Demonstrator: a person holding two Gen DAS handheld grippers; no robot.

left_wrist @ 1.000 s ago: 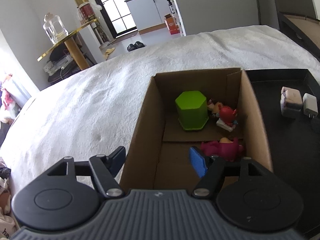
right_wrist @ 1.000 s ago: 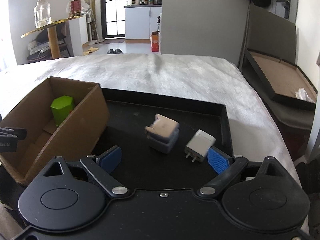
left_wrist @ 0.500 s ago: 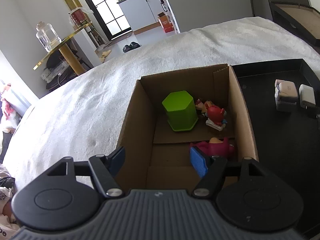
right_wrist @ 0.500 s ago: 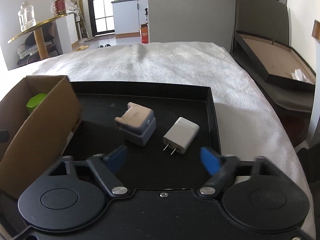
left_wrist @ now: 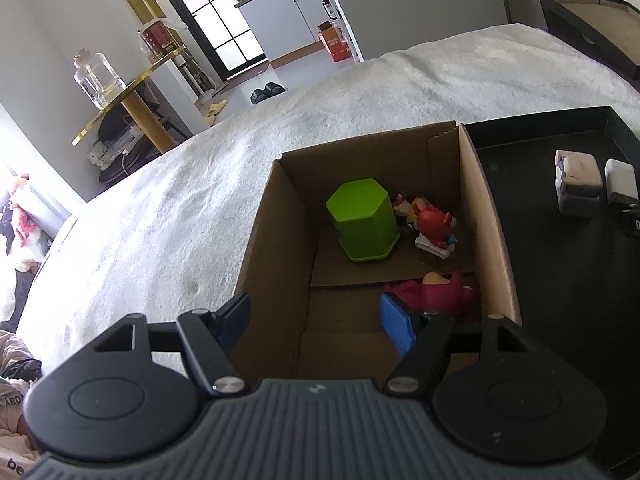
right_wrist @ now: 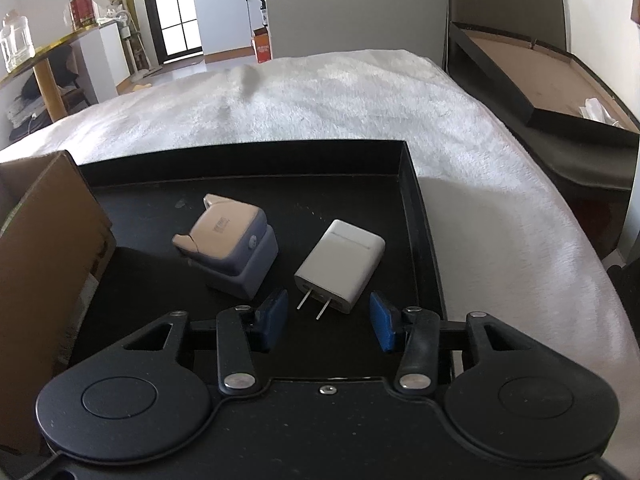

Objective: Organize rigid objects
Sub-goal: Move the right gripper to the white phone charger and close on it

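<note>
White charger [right_wrist: 340,266] lies just ahead of right gripper's [right_wrist: 328,318] closing, still-apart jaws.

The left wrist view looks steeply down along its fingers, close above the open brown cardboard box [left_wrist: 472,216] on the white fleecy bedspread [left_wrist: 168,216], with the shallow black tray [left_wrist: 532,136] at its right edge. The right wrist view looks down and forward from close over that black tray [right_wrist: 412,216], the box wall [right_wrist: 44,264] at its left. Both views share the white plug-in charger [left_wrist: 621,181] [right_wrist: 340,266], the beige-and-grey block [left_wrist: 578,184] [right_wrist: 228,256] and the far kitchen doorway.
</note>
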